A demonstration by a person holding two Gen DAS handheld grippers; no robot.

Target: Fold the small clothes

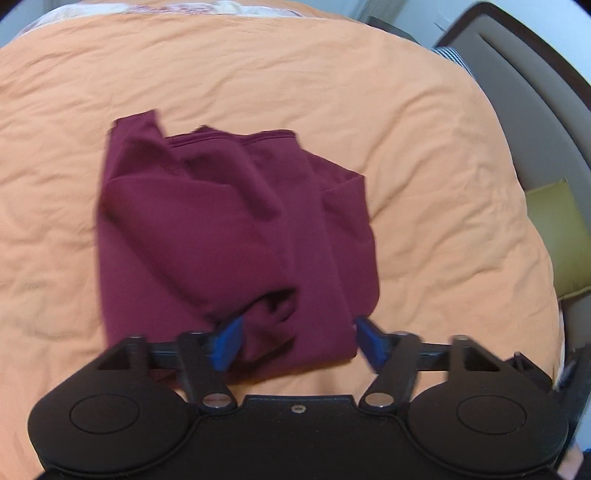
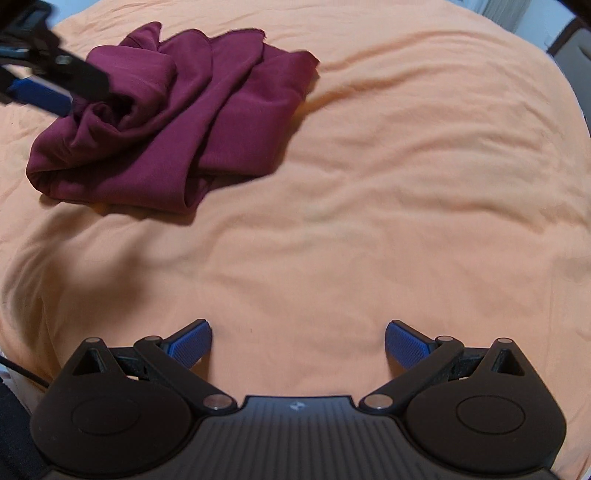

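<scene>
A maroon garment [image 1: 229, 229] lies loosely folded and rumpled on the orange bedspread [image 1: 424, 155]. My left gripper [image 1: 299, 343] is open, its blue pads on either side of the garment's near edge, with bunched cloth lying between them. In the right wrist view the same garment [image 2: 177, 122] sits at the upper left, and the left gripper [image 2: 88, 96] reaches into its left side. My right gripper [image 2: 298, 347] hangs open over bare orange bedspread [image 2: 369, 221], well to the right of the garment and holding nothing.
A brown padded headboard [image 1: 535, 122] runs along the bed's right side, with an olive cushion [image 1: 557, 229] against it. Patterned bedding [image 1: 184, 7] lies at the far end. A striped cloth [image 1: 454, 57] shows at the far right corner.
</scene>
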